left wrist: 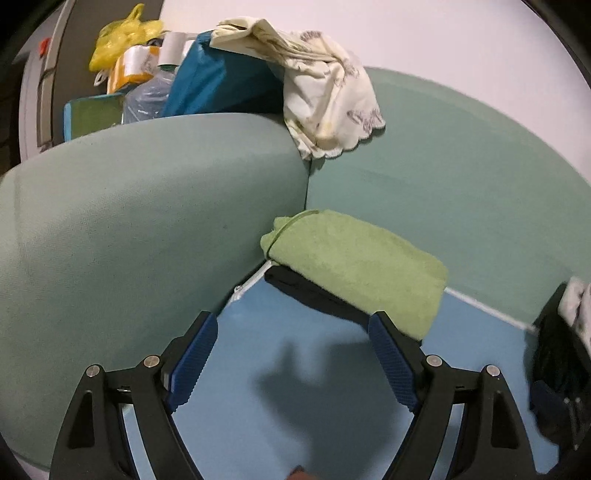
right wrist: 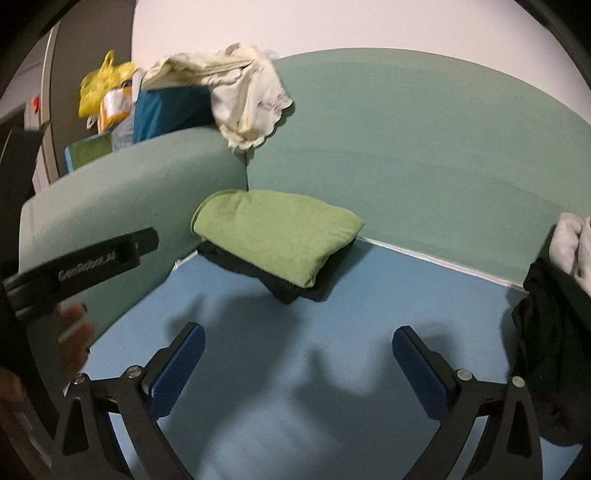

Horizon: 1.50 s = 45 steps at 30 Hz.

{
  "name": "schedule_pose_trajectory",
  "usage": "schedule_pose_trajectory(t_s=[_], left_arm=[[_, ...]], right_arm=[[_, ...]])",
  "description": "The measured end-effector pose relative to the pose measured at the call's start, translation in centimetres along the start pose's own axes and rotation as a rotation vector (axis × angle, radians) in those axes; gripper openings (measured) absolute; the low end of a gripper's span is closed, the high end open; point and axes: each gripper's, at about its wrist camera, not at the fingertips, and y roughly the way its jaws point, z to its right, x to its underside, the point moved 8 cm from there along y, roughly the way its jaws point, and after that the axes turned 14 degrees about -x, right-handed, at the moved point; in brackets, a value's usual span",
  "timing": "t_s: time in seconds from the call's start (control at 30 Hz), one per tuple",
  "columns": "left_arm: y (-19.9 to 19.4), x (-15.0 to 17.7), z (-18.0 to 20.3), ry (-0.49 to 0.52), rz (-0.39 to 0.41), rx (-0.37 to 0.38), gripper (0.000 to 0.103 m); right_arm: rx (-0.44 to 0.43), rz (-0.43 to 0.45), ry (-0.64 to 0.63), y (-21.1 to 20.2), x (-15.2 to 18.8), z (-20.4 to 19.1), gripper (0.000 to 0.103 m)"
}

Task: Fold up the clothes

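Both claws agape, angled downward

Green towel: fluffy terry cloth, matt. Blue seat: smooth, slightly sheened. Armrest: fine woven fabric. Yellow bag: glossy plastic.

Folded green towel stacked atop folded black garment, tucked into the sofa corner, unfolded dark clothes heaped well apart

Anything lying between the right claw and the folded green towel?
Nothing: only bare blue seat surface, with shadows, separates the open right claw from the green towel, as the right wrist view shows.
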Motion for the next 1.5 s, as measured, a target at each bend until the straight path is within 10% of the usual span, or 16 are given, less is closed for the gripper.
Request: schedule_pose_trajectory(t_s=[0.53,0.57,0.7,1.13,1.23,1.3,1.33,1.5], left_arm=[[-1.4,-0.1,0.2,-0.012,0.033,0.098,0.083],[-1.4,-0.1,0.2,0.001,0.034,0.082,0.079],[-0.6,0.0,-0.7,-0.056,0.009,0.057,0.009],[-2.1,-0.9,0.5,0.019,0.085,0.113,0.001],[-2.2,-1.2,0.6,0.023,0.086,0.112,0.014],[-2.2,-1.3,0.6,0.034,0.093,0.092,0.086],[-2.4,-1.4,0.5,0.030,0.106,0.098,0.098],[-2.9,-1.7,0.3,-0.004,0.120,0.153,0.103]], right_arm=[[-0.024,-0.017,0.058,0.7,0.8,0.0,0.103],[-0.024,-0.018,0.060,0.7,0.8,0.0,0.103],[-0.022,-0.018,0.071,0.8,0.9,0.1,0.103],[-0.002,-0.006,0.059,1.2,-0.1,0.7,0.103],[-0.009,-0.003,0.067,1.3,-0.3,0.8,0.103],[-0.009,0.000,0.062,1.5,-0.5,0.8,0.103],[-0.006,0.000,0.057,1.5,-0.6,0.8,0.103],[0.018,0.013,0.032,1.0,-1.4,1.3,0.103]])
